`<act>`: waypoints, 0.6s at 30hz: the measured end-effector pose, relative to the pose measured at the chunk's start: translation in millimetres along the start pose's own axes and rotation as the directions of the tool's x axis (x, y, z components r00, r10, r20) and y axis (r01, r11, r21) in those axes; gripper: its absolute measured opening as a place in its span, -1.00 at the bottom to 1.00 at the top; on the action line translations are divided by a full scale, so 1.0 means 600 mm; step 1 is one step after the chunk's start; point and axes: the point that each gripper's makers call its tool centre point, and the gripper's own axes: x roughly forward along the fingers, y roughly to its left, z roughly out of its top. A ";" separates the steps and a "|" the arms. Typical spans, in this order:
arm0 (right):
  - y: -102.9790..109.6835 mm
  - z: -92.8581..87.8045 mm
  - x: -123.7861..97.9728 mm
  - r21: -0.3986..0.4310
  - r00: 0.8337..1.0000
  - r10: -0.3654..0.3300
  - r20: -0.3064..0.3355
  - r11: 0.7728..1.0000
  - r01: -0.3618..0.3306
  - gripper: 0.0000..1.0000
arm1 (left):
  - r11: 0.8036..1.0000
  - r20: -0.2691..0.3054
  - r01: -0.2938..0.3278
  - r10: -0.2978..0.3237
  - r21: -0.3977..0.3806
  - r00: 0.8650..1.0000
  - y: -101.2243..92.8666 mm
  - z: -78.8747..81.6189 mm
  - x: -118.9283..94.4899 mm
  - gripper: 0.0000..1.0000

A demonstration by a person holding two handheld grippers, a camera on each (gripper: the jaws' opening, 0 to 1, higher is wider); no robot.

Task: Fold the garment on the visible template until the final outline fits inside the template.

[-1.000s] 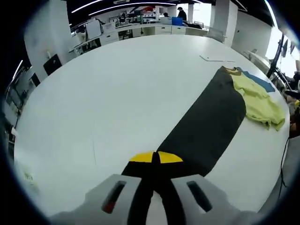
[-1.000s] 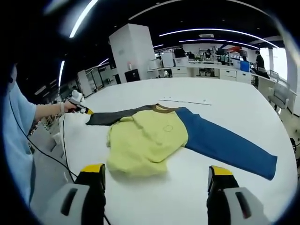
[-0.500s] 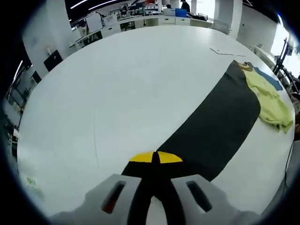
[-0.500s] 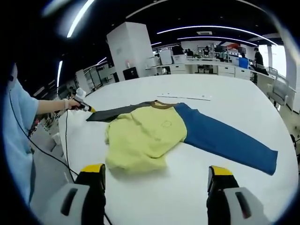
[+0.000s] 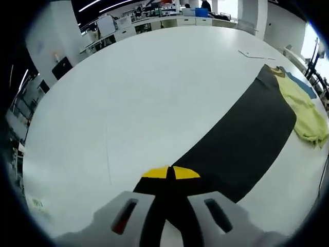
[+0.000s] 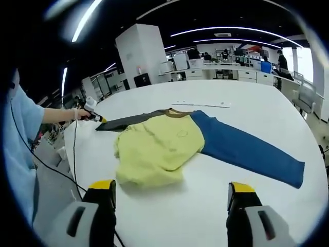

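Two grippers: left gripper (image 5: pixel 170 173) fingers pinching dark sleeve (image 5: pixel 241 139), stretched across white counter (image 5: pixel 154 87); right gripper (image 6: pixel 170 191) fingers spread wide above counter, before yellow garment (image 6: pixel 157 146).

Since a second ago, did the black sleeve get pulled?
Yes. In the right gripper view the black sleeve has stretched out left, away from the yellow shirt body, pulled by the left gripper.
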 end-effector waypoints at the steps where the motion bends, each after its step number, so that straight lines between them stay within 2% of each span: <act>1: 0.001 -0.002 0.000 0.000 1.000 0.001 -0.001 1.000 -0.001 0.80 | 1.000 0.001 -0.006 0.006 0.009 1.000 0.001 0.000 0.000 -1.00; 7: 0.004 -0.011 -0.004 0.011 1.000 0.000 -0.004 1.000 0.000 0.80 | 1.000 0.002 -0.027 0.027 0.000 1.000 0.011 0.002 0.006 -1.00; 15: 0.007 -0.016 -0.004 0.022 1.000 0.001 -0.001 1.000 -0.001 0.79 | 0.999 0.022 -0.036 0.035 0.032 0.999 0.008 0.002 0.003 -1.00; 18: 0.008 -0.017 -0.002 0.024 1.000 0.005 -0.001 1.000 -0.005 0.79 | 0.998 0.040 -0.004 0.002 0.058 0.999 -0.005 0.005 0.000 -0.86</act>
